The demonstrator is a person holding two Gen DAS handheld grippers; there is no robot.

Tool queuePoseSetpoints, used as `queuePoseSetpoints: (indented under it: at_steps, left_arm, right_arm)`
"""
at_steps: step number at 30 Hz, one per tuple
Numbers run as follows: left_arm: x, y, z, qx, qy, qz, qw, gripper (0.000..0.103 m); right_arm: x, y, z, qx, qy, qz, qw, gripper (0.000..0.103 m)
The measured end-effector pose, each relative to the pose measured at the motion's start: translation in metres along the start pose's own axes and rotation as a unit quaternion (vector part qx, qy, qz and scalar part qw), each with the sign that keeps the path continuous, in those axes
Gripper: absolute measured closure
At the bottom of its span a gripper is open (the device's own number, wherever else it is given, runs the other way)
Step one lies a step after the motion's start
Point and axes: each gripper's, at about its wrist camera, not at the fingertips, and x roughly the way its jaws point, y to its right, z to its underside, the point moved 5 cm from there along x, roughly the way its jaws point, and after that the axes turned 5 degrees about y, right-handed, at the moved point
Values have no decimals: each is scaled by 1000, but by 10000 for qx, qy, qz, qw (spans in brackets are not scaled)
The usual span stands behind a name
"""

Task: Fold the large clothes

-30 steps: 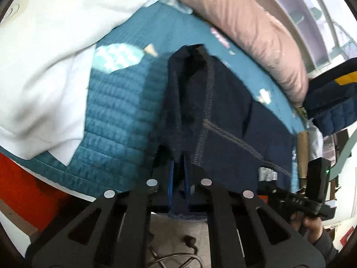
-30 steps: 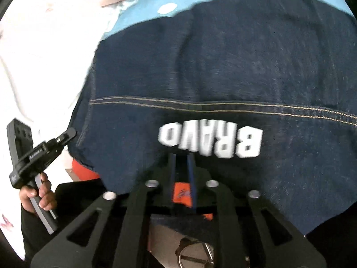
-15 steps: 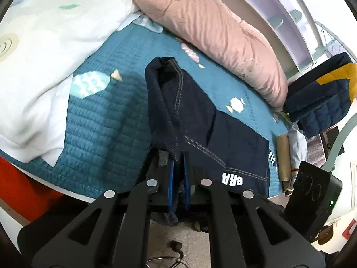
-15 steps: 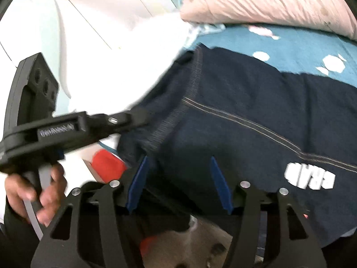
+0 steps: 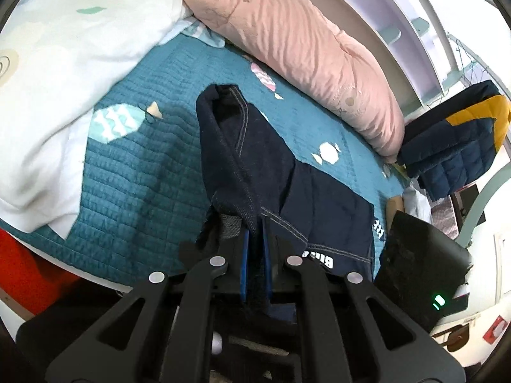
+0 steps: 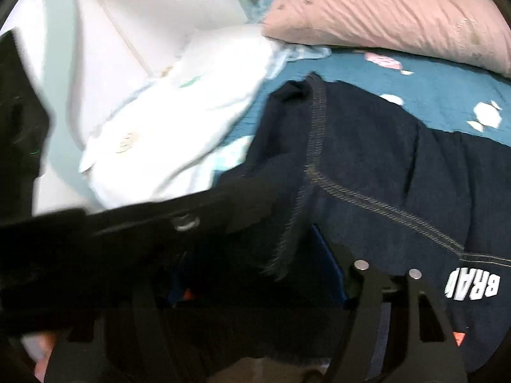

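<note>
A dark navy denim garment [image 5: 265,166] with tan stitching and white "BRAVO" lettering lies on the teal quilted bed [image 5: 134,172]. My left gripper [image 5: 255,255] is shut on a bunched fold of its near edge, lifting it slightly. In the right wrist view the garment [image 6: 383,166] fills the middle and right. My right gripper [image 6: 255,274] is open, its jaws spread wide by the garment's near left edge, holding nothing. The left gripper's black body [image 6: 127,223] crosses in front of it and hides its left finger.
A white duvet [image 5: 64,63] lies on the bed's left side and a pink pillow [image 5: 303,48] along the far edge. A navy and yellow puffer jacket [image 5: 456,134] hangs at right. The right gripper's black housing [image 5: 421,261] sits close at lower right. The bed's front edge runs under both grippers.
My right gripper let go of the garment's lettered edge, opened, and swung left toward the left gripper. My left gripper stayed shut on the fold and pulled back, raising it.
</note>
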Motion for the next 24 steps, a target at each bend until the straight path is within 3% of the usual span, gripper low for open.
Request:
queuePoseSetpoints:
  at_steps: [3, 7, 9, 12, 13, 15, 16, 20, 24]
  left_arm:
    - [2, 3, 1, -30, -45, 122, 9999, 95]
    - [-14, 19, 0, 0, 225, 465, 9987, 88]
    - [-31, 22, -4, 29, 520, 531, 9972, 72]
    - [-40, 4, -8, -70, 727, -29, 9973, 64]
    - [-30, -9, -4, -93, 561, -436, 9974, 64]
    - [-4, -32, 9, -299, 173, -675, 9971, 64]
    - [17, -40, 20, -434, -158, -620, 9970, 64]
    - [63, -39, 58, -617, -658, -431, 9950, 65]
    - [74, -18, 86, -148, -1140, -177, 9932, 66]
  right_arm:
    - [0, 6, 3, -107, -81, 101, 9999, 79]
    - [-6, 30, -1, 404, -146, -124, 9990, 82]
    - [-13, 39, -5, 553, -96, -227, 9982, 83]
    - [-30, 54, -13, 869, 20, -364, 9955, 83]
    - [-36, 59, -16, 991, 64, -421, 9942, 83]
    - [-44, 67, -20, 1193, 100, -542, 9913, 83]
    - [-47, 71, -21, 1326, 108, -606, 9893, 83]
    - [-51, 76, -23, 1428, 132, -692, 9872, 83]
    - [-61, 82, -25, 1470, 160, -725, 9863, 83]
